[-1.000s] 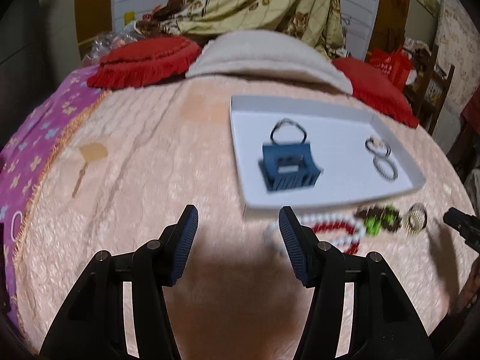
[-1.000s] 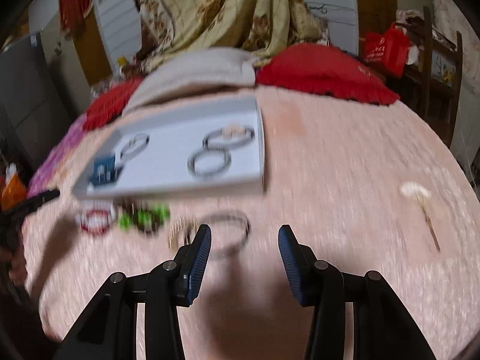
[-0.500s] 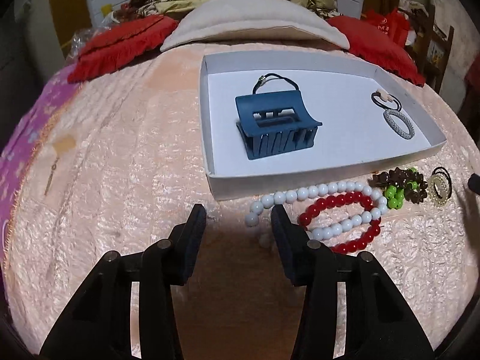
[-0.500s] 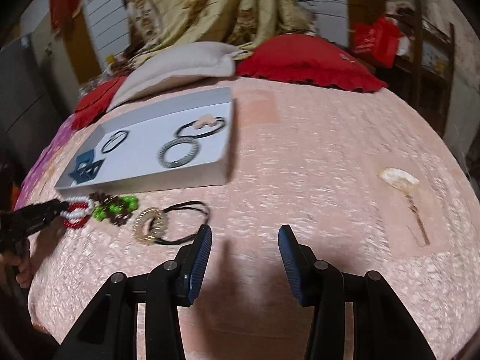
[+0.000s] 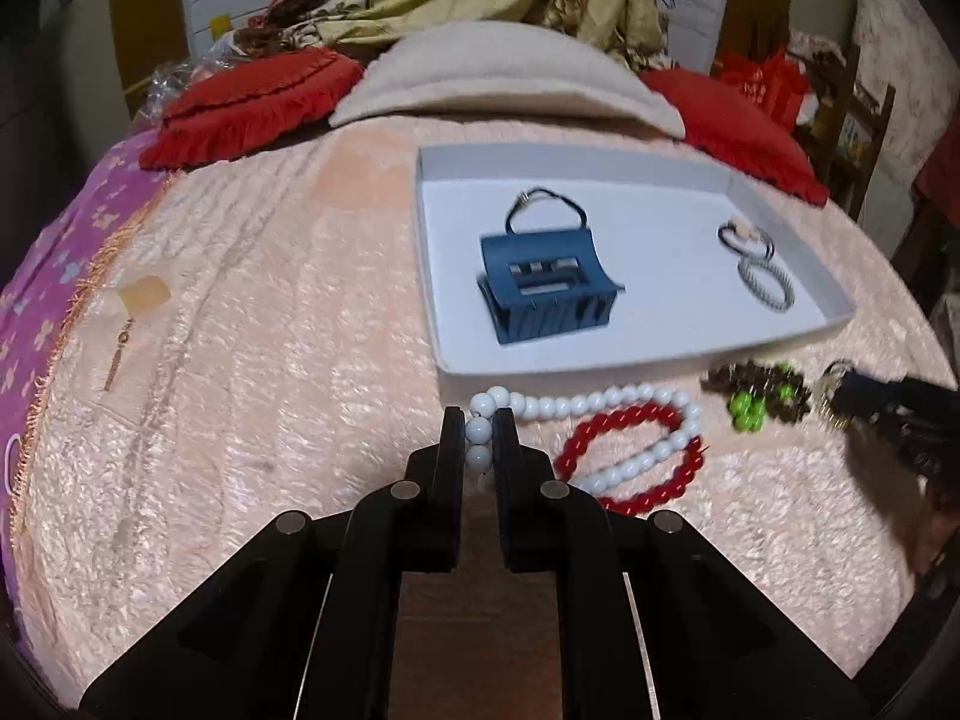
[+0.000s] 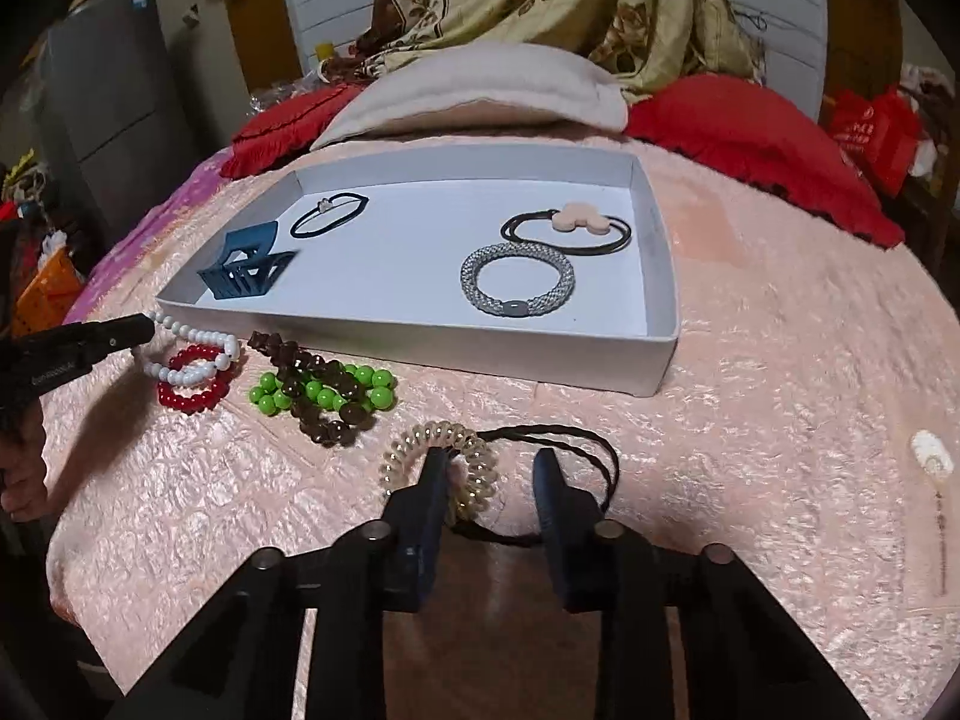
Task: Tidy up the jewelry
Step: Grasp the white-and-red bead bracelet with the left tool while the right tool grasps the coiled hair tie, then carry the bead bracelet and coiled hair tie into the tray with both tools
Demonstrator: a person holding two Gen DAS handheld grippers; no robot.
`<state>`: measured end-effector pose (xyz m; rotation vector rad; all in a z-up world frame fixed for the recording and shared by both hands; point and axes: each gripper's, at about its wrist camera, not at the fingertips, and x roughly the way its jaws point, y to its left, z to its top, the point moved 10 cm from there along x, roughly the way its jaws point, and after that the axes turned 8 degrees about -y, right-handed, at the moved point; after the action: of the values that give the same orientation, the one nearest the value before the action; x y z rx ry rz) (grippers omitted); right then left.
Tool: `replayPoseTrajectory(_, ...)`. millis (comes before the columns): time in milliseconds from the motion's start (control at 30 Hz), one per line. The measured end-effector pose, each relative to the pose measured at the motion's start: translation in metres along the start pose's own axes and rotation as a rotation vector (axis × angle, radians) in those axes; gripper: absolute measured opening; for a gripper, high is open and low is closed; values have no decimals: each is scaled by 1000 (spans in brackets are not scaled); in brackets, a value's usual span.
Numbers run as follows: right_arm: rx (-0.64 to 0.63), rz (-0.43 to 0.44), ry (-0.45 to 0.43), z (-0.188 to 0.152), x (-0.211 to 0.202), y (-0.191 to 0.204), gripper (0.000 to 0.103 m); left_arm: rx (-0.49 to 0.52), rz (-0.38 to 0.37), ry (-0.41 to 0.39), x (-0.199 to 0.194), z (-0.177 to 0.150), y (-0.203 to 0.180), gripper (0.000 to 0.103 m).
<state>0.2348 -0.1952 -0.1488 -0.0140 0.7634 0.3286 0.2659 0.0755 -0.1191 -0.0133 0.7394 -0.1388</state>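
- Left wrist view: my left gripper (image 5: 479, 441) is clenched on the white bead string (image 5: 576, 405), just outside the tray's near wall (image 5: 600, 369).
- Beads are light and floppy; I judge they'll dangle.
- My right gripper (image 6: 492, 480), just been closing, straddles the spiral hair tie (image 6: 441, 465), not yet pinching; it's springy.

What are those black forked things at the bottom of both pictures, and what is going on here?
No robot: a person holds a two-fingered clamp in each hand, each with a camera looking along its fingers. In the left camera's picture, the left hand-held gripper has just closed on the white bead bracelet, beside the red bead bracelet. In the right camera's picture, the right hand-held gripper, its jaws closing, straddles the clear spiral hair tie without pressing it. Both lie on the pink bedspread, in front of the shallow white cardboard tray.
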Motion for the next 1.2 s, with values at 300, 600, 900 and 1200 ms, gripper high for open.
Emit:
replayPoseTrajectory(300, -23, 0, -24, 4, -6, 9, 9, -39, -23, -32, -10, 11, 6, 8)
replayPoseTrajectory(600, 54, 11, -134, 22, -35, 2, 9, -68, -57, -56, -19, 19, 0, 8)
replayPoseTrajectory(900, 39, -6, -130, 19, -38, 6, 9, -100, -125, -105, -35, 35, -12, 8)
replayPoseTrajectory(1200, 31, -3, -157, 23, -43, 13, 9, -119, -171, -138, -49, 52, -25, 8)
